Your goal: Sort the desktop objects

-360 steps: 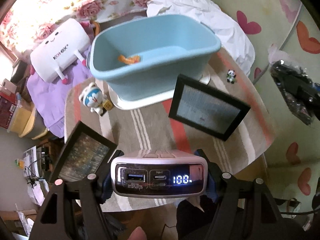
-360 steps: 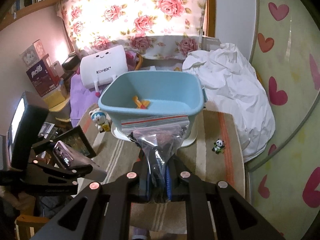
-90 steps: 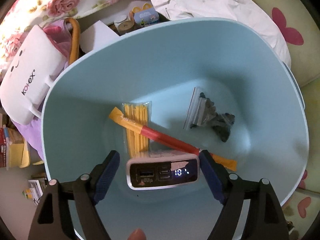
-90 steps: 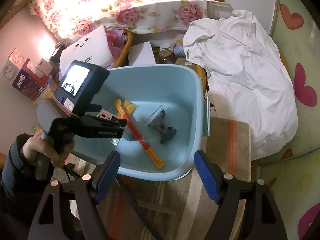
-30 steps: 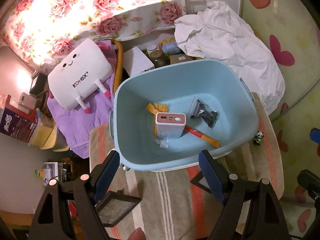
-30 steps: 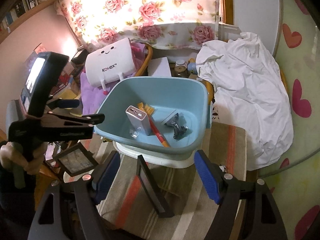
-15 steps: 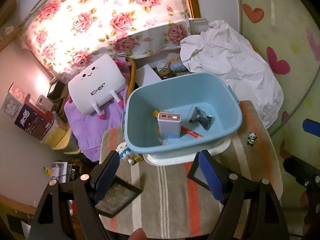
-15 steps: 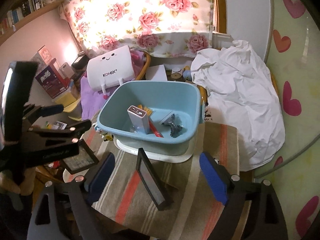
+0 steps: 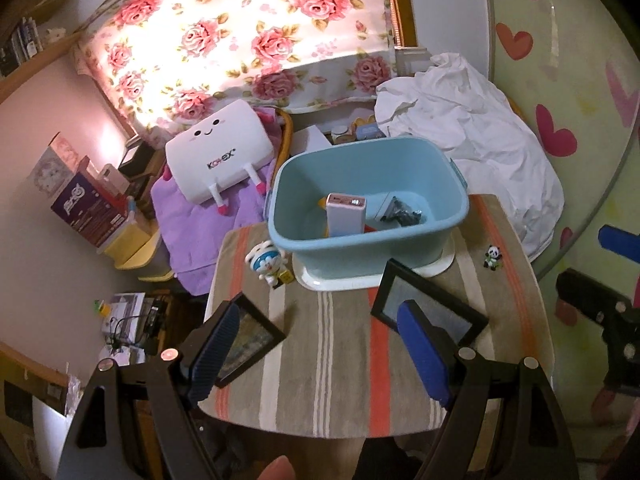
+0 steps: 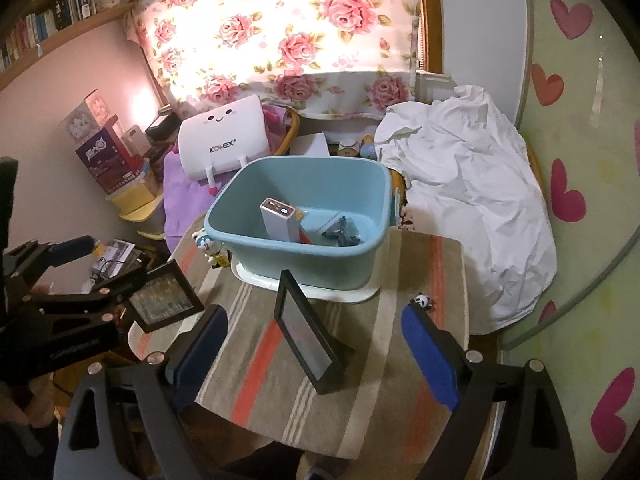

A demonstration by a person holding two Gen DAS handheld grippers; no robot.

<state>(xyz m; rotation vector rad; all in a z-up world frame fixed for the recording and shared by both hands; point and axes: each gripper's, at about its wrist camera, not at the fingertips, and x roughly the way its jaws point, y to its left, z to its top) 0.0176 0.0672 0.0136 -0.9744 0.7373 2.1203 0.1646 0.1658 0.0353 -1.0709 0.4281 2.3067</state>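
A light blue tub (image 9: 432, 236) (image 10: 256, 248) stands on a white lid at the back of the striped table. Inside it, a pink power bank (image 9: 346, 216) (image 10: 280, 220) stands upright, beside a clear bag of dark parts (image 9: 404, 214) (image 10: 342, 232) and an orange-red packet (image 10: 305, 236). My left gripper (image 9: 320, 352) is open and empty, above the table's front. My right gripper (image 10: 312, 354) is open and empty, with a black picture frame (image 10: 308, 332) standing between its fingers' line of sight.
A second black frame (image 9: 250, 340) (image 10: 164, 300) stands at the front left. A Doraemon figure (image 9: 266, 262) is left of the tub, a small panda figure (image 9: 493, 257) (image 10: 422, 301) to its right. A white Kotex plush (image 9: 220, 156) and white cloth (image 9: 472, 120) lie behind the table.
Both grippers have pulled back and up from the tub, so more of the table shows. The power bank stays upright in the tub.
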